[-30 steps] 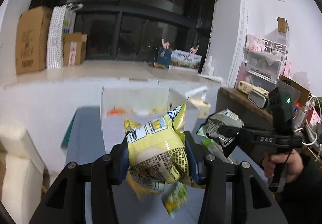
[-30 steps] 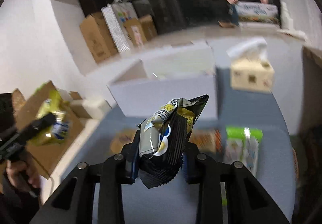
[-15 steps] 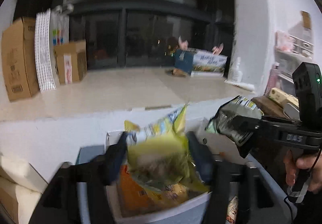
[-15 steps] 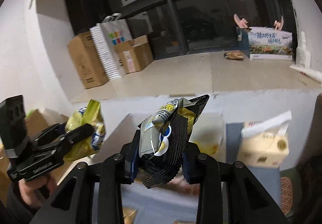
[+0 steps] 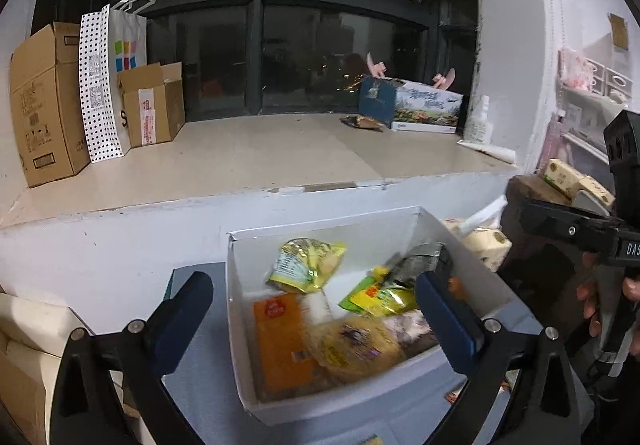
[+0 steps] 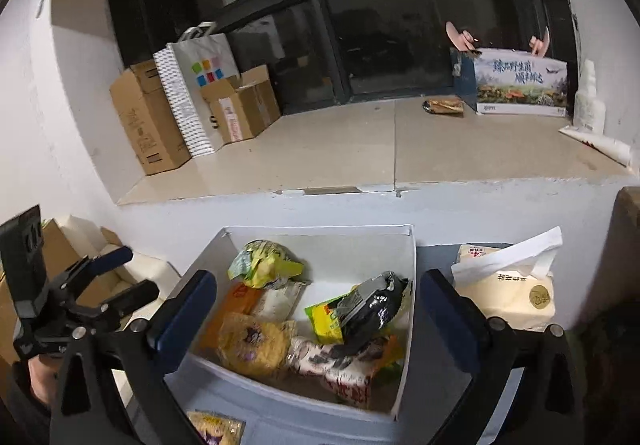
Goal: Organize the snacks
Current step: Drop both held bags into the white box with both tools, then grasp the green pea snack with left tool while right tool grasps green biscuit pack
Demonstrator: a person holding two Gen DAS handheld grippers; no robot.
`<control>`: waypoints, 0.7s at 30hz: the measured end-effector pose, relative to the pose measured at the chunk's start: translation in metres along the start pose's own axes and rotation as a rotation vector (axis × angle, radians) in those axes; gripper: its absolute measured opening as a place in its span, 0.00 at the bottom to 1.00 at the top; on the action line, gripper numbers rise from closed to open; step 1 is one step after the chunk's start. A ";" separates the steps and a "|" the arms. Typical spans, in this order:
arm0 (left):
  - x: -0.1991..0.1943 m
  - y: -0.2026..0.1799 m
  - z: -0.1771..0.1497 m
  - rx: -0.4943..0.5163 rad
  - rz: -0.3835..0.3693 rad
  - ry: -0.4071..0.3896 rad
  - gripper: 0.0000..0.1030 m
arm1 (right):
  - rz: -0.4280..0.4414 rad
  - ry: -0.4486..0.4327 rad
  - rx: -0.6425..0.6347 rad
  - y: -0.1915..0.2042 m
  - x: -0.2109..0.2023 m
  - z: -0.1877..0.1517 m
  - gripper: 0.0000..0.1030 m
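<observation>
Now both grippers, left [image 5: 316, 301] and right [image 6: 320, 301], are hovering over the white box [image 6: 408, 325], jaws just opening wide, empty; yellow bag [image 5: 306, 265] and black bag [image 6: 372, 303] are lying inside.

Dim indoor light (fisheye-warped edges).

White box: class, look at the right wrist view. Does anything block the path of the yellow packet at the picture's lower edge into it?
Only the white box's near wall stands between; the yellow packet must clear it.
</observation>
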State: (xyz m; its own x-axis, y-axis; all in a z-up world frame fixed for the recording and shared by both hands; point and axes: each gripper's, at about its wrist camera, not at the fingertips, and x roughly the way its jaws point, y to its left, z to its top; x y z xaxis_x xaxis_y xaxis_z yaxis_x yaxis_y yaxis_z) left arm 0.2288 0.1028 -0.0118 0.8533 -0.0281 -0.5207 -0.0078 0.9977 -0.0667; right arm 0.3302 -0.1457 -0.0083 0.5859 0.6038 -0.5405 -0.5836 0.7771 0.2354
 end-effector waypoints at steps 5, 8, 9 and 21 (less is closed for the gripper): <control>-0.040 -0.019 -0.022 0.029 -0.046 -0.018 1.00 | 0.028 -0.036 -0.075 0.013 -0.047 -0.028 1.00; -0.061 -0.032 -0.045 0.047 -0.070 -0.013 1.00 | 0.020 -0.038 -0.096 0.014 -0.073 -0.059 1.00; -0.065 -0.036 -0.052 0.045 -0.083 -0.008 1.00 | 0.021 -0.022 -0.094 0.013 -0.079 -0.073 1.00; -0.106 -0.084 -0.180 -0.050 -0.162 0.099 1.00 | -0.171 0.164 0.040 -0.017 -0.108 -0.217 1.00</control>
State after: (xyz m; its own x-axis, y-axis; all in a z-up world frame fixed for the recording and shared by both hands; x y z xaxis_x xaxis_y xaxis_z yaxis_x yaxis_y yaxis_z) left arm 0.0454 0.0112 -0.1046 0.7902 -0.1961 -0.5806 0.0974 0.9756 -0.1970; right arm 0.1547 -0.2631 -0.1293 0.5730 0.4281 -0.6988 -0.4587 0.8742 0.1593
